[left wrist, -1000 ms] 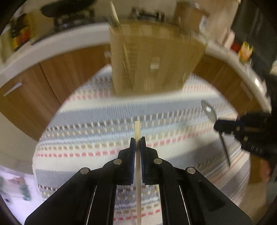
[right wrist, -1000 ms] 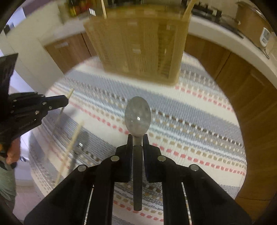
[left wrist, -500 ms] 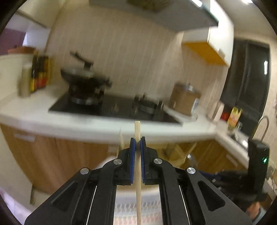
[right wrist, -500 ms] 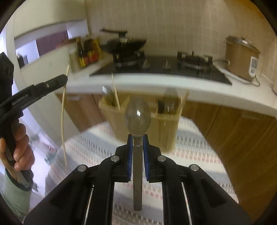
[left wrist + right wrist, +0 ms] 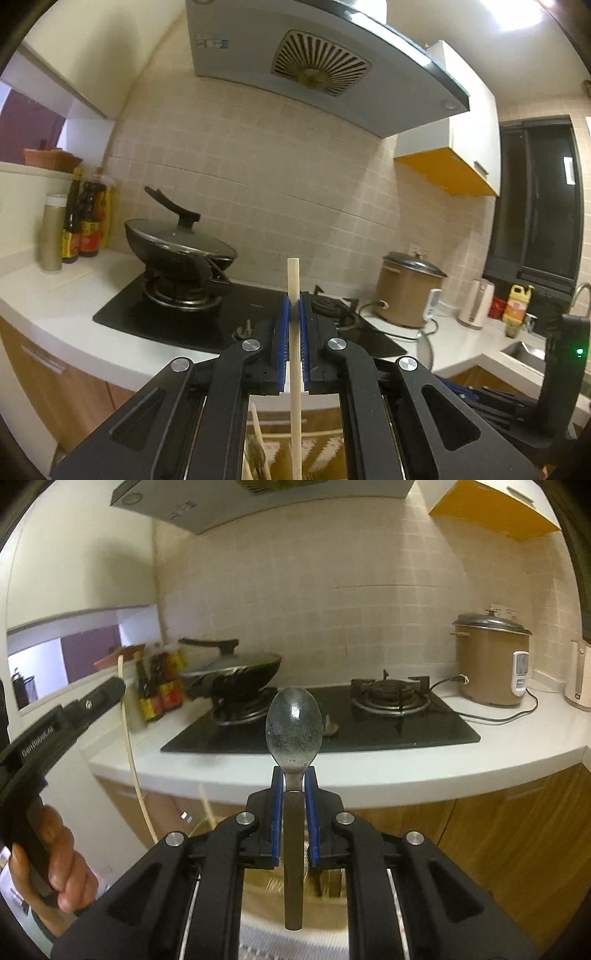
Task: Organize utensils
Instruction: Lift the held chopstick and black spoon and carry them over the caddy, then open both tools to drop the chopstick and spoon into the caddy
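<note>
My left gripper [image 5: 294, 301] is shut on a pale wooden chopstick [image 5: 294, 354], held upright with its blunt end above the blue pads. My right gripper [image 5: 293, 773] is shut on a metal spoon [image 5: 293, 731], bowl up, the handle hanging down between the fingers. The right wrist view also shows the left gripper [image 5: 118, 683] at the left, in a person's hand [image 5: 62, 871], with the chopstick [image 5: 131, 753] hanging from it. Below both grippers, partly hidden by them, sits the wooden utensil holder [image 5: 266, 886] with another chopstick [image 5: 207, 805] standing in it.
A white counter [image 5: 406, 771] carries a black gas hob [image 5: 369, 727], a lidded wok [image 5: 177, 247], sauce bottles [image 5: 83, 225] and a brown rice cooker [image 5: 487, 664]. A range hood [image 5: 317, 62] hangs above. Wooden cabinet doors [image 5: 498, 834] run under the counter.
Both grippers have risen and tilted up from the striped cloth and holder, so the views now show the counter, hob and wall. Each still grips its utensil.
</note>
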Demonstrator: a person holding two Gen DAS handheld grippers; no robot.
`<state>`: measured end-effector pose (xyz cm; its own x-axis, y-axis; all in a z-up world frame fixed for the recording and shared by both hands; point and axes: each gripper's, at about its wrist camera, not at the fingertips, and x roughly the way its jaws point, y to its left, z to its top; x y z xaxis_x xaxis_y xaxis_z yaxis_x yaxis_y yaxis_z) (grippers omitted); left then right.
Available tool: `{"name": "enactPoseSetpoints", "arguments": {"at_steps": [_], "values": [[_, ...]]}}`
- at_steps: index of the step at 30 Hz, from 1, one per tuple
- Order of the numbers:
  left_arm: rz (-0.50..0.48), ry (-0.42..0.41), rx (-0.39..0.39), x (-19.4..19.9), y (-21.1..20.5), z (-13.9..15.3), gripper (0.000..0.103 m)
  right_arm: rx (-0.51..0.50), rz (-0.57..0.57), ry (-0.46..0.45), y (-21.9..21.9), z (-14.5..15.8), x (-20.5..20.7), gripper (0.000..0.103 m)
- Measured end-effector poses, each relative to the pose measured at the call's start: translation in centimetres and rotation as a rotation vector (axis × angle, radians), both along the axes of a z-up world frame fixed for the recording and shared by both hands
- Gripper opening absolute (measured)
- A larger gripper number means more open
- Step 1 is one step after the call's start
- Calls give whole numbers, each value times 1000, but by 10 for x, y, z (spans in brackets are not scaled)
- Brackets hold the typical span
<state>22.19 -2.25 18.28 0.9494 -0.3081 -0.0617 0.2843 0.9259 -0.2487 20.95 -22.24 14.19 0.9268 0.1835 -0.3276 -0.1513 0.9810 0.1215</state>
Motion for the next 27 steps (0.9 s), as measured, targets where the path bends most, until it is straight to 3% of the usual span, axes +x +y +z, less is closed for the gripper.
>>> {"name": "enactPoseSetpoints", "arguments": {"at_steps": [8, 15, 27], "values": [[63, 1, 19, 29, -5, -27, 3, 2, -24, -61, -12, -14, 25, 9], [58, 31, 22, 41, -3, -48, 4, -70, -33, -102, -3, -31, 25, 9], [9, 94, 11, 30, 9, -62, 4, -47, -17, -66, -13, -43, 4, 11]]}}
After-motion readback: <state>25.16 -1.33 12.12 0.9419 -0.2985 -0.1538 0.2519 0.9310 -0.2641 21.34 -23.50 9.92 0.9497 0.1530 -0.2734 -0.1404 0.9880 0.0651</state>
